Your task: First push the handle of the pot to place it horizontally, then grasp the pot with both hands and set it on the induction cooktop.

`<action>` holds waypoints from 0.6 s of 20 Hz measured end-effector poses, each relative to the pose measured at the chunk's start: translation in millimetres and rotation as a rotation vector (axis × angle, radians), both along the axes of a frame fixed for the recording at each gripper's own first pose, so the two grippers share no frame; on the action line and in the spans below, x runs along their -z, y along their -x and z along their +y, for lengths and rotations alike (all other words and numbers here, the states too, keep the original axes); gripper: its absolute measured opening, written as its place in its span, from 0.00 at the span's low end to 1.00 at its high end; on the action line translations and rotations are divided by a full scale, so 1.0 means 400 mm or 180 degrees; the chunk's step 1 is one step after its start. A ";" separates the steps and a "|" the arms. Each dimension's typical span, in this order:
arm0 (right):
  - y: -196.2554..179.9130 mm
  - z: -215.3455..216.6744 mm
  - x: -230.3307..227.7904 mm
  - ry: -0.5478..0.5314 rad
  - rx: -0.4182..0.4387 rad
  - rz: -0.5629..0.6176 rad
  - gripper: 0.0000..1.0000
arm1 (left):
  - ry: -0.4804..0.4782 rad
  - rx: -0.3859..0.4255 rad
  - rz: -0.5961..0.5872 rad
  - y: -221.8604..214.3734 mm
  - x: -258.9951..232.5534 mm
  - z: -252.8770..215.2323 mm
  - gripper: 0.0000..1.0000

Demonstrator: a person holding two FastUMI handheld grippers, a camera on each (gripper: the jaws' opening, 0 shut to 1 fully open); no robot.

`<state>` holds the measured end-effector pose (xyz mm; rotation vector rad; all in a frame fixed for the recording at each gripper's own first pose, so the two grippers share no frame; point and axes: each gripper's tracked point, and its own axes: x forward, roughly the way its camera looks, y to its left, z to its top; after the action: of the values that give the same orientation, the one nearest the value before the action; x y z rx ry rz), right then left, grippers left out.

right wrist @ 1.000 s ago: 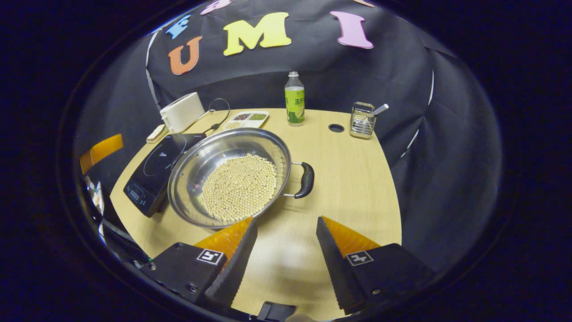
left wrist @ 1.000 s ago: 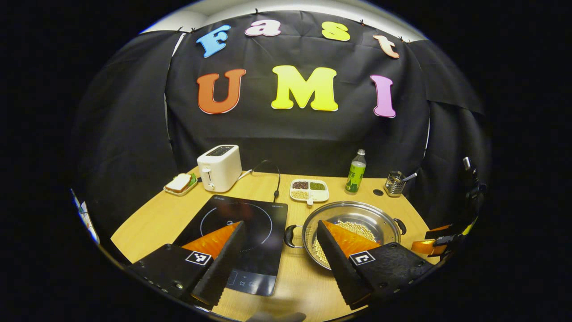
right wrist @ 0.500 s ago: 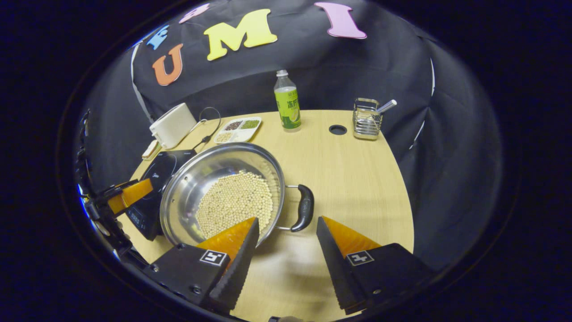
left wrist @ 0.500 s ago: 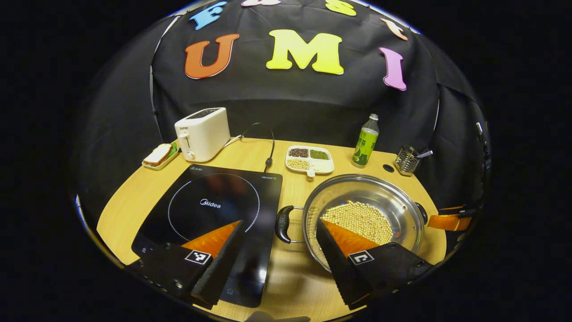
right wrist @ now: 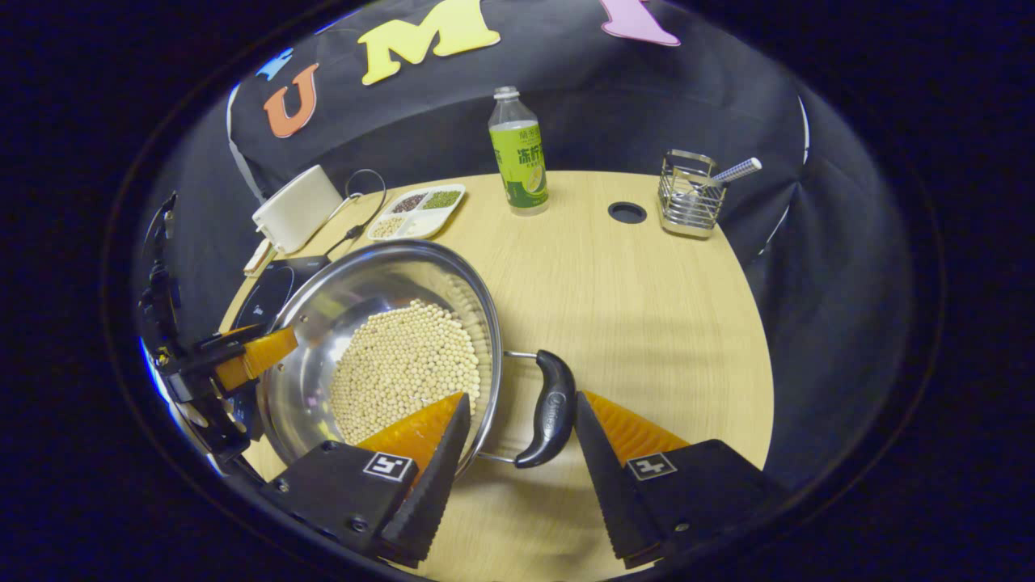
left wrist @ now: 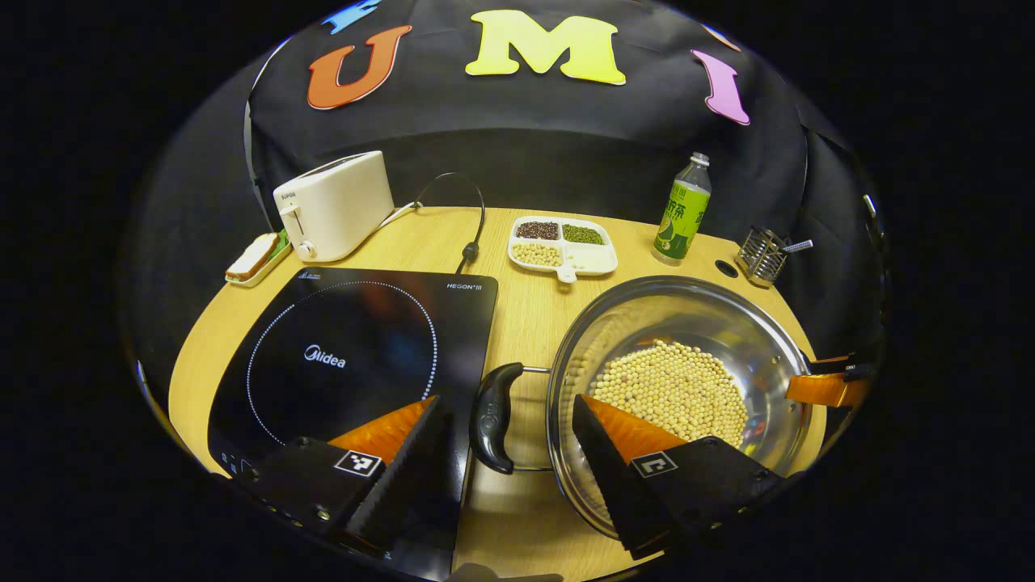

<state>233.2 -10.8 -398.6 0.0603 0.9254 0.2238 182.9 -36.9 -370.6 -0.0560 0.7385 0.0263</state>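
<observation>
Lining up for the two-handed grab, by my read: pot (left wrist: 675, 388) sits on the table (right wrist: 639, 299) just right of the cooktop (left wrist: 348, 356), not on it yet, w/ beans (right wrist: 400, 368) inside. Left gripper (left wrist: 505, 440) is spread wide w/ the left handle (left wrist: 491, 416) between its fingers, untouched; right gripper (right wrist: 517, 444) is likewise apart around the right handle (right wrist: 552, 408). Next move prob needs both to close on the handles, then lift level and shift over to the cooktop w/o spilling.

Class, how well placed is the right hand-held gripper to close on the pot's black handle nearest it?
Probably well: the right hand-held gripper is open, and the handle lies between its fingers with bare table beside it and nothing in the way.
</observation>
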 end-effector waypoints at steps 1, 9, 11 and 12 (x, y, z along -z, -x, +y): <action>-0.002 -0.001 0.008 0.0030 -0.0012 0.0032 0.81 | -0.0039 0.0006 0.0027 -0.003 0.004 -0.001 0.92; -0.024 0.006 0.029 0.0152 0.0073 0.0166 0.66 | -0.0178 -0.0069 0.0211 -0.011 0.012 0.005 0.72; -0.018 0.000 0.035 0.0262 0.0168 0.0215 0.65 | -0.0247 -0.0067 0.0255 -0.012 0.019 0.007 0.68; -0.019 -0.001 0.032 0.0307 0.0182 0.0220 0.64 | -0.0252 -0.0084 0.0265 -0.012 0.017 0.006 0.68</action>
<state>240.8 -11.4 -411.3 0.0055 1.0008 0.1245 187.8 -34.4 -377.5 0.0109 0.8193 0.0835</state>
